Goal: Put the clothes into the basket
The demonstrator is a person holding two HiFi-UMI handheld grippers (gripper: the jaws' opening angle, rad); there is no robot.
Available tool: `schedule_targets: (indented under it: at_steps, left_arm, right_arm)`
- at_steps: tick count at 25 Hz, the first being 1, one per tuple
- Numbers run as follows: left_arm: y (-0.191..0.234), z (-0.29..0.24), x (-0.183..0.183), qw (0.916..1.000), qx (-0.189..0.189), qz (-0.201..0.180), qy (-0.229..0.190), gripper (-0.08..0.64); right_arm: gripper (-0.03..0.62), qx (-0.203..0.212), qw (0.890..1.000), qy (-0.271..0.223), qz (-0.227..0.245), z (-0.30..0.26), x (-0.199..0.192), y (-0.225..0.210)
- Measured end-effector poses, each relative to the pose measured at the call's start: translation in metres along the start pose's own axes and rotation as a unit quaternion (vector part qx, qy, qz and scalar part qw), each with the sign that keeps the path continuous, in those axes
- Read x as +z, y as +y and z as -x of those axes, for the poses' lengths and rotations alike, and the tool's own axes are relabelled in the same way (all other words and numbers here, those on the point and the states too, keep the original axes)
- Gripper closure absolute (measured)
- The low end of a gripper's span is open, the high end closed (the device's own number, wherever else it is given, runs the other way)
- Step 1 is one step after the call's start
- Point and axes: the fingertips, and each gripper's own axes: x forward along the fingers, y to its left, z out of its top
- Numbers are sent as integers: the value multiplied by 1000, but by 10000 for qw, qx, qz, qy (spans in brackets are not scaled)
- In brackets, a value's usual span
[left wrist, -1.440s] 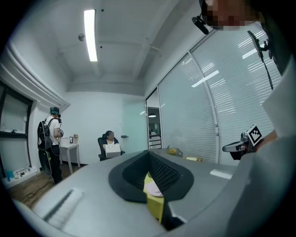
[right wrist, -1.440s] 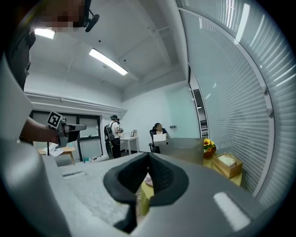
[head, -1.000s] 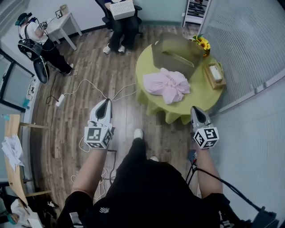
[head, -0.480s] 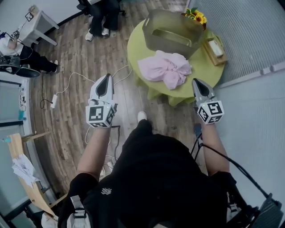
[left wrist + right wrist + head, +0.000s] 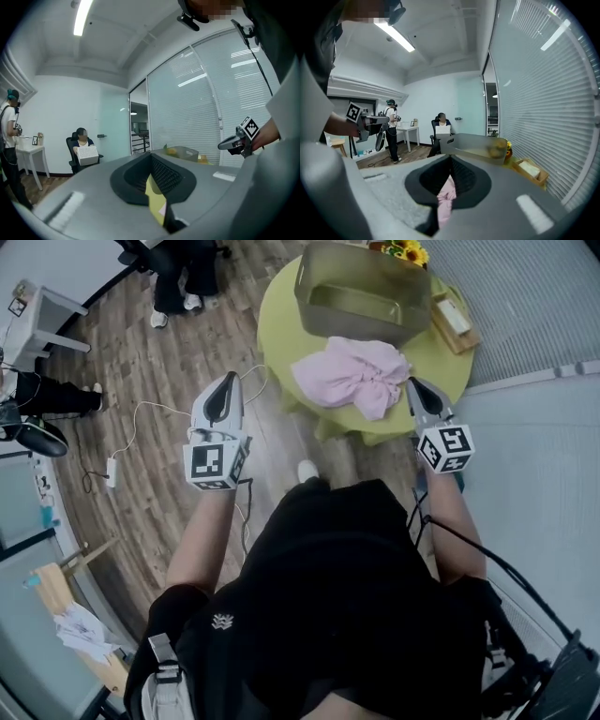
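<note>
A heap of pink clothes (image 5: pixel 352 376) lies on the near part of the round green table (image 5: pixel 281 315). Behind it stands the grey-olive basket (image 5: pixel 361 292), with nothing visible inside. My right gripper (image 5: pixel 411 382) is shut, its tip at the table's edge just right of the clothes. Through the slit of its jaws in the right gripper view the pink clothes (image 5: pixel 445 194) show, with the basket (image 5: pixel 473 143) beyond. My left gripper (image 5: pixel 230 379) is shut and empty, over the wooden floor left of the table. The basket (image 5: pixel 185 152) shows ahead in the left gripper view.
Sunflowers (image 5: pixel 403 251) and a wooden tissue box (image 5: pixel 450 320) sit on the table's far right. A blinds-covered glass wall (image 5: pixel 525 306) runs close on the right. Cables (image 5: pixel 141 418) lie on the floor to the left. One person sits (image 5: pixel 442 129) and another stands (image 5: pixel 390 126) across the room.
Both grippers have moved toward the table. The right one has reached the table's edge beside the pink clothes. Both stay shut.
</note>
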Motion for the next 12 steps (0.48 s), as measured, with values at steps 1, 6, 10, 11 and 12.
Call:
schedule_targets:
  at_steps: [1,6,10,11,12]
  left_arm:
    - [4,-6,-1,10000,-52,11,-24,555]
    - [3,-36,2,9992,-364,117,-104,555]
    - [-8,-57,-1,9983,-551,159,-141,555]
    - [-10,-60,-1,9981,-574,165,-141,555]
    - [-10,-64,1,9980,-586,165,-143,555]
  right_arm:
    - [591,-43,10000,20,-1,-4,1,0]
    - [591,-159,9997,166,123,-16,6,-1]
    - [591,-171,9995,250,128,-30,0,-10]
    - [591,-154,9995,269,117,-33,-1,-11]
    - [591,-132,9994,287,113,-37,-2,-12]
